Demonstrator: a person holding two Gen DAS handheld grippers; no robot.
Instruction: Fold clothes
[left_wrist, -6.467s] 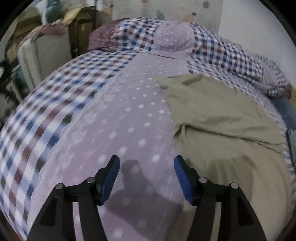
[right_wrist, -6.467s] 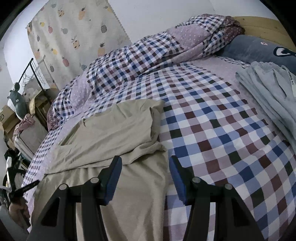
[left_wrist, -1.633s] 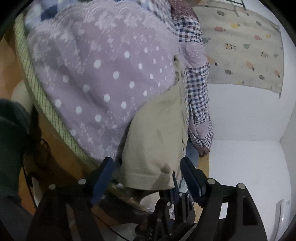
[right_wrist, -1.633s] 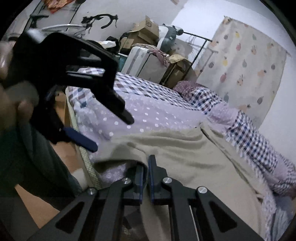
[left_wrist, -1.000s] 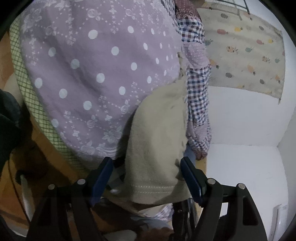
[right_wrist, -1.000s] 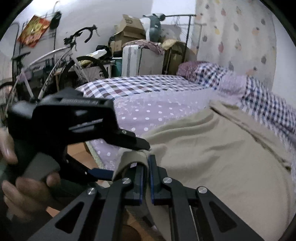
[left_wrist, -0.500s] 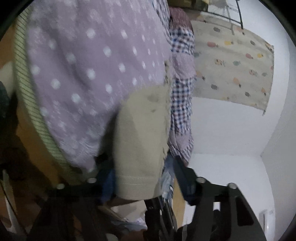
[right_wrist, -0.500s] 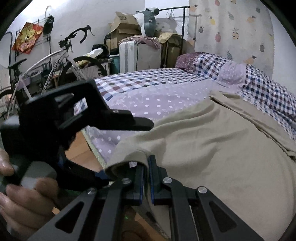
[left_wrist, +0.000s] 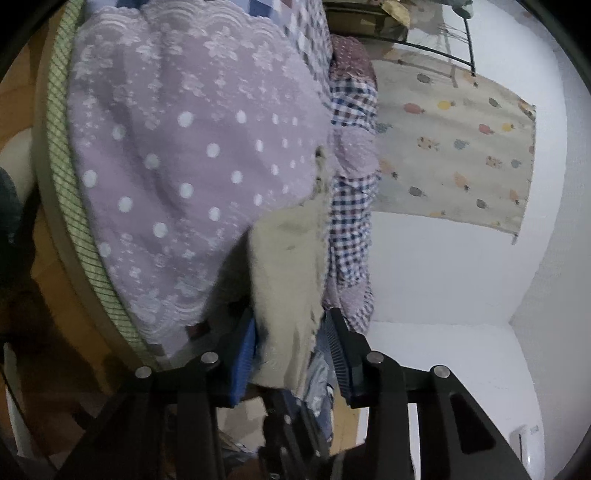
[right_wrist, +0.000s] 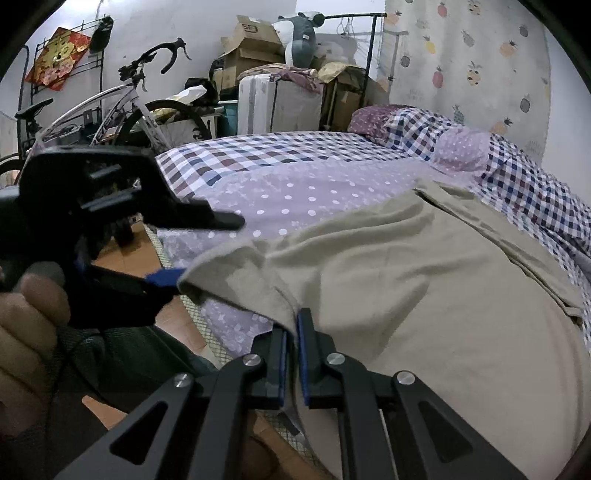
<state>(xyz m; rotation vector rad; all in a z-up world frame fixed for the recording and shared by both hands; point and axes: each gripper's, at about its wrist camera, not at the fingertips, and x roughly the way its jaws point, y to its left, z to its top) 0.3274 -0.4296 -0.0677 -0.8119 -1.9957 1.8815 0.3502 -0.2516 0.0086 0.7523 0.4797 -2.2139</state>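
at the bed edge (right_wrist: 221, 334), left tongs (left_wrist: 291, 354) now narrower around khaki garment (right_wrist: 424, 288)

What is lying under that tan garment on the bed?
Under the tan garment lies the purple dotted bedspread, showing at its lifted edge near the right gripper. Beneath the rest, the cloth covers everything.

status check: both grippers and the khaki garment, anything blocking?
Right gripper shut on khaki garment hem. Left gripper open around the hem, not clamped. Garment spread on bed; nothing blocking.
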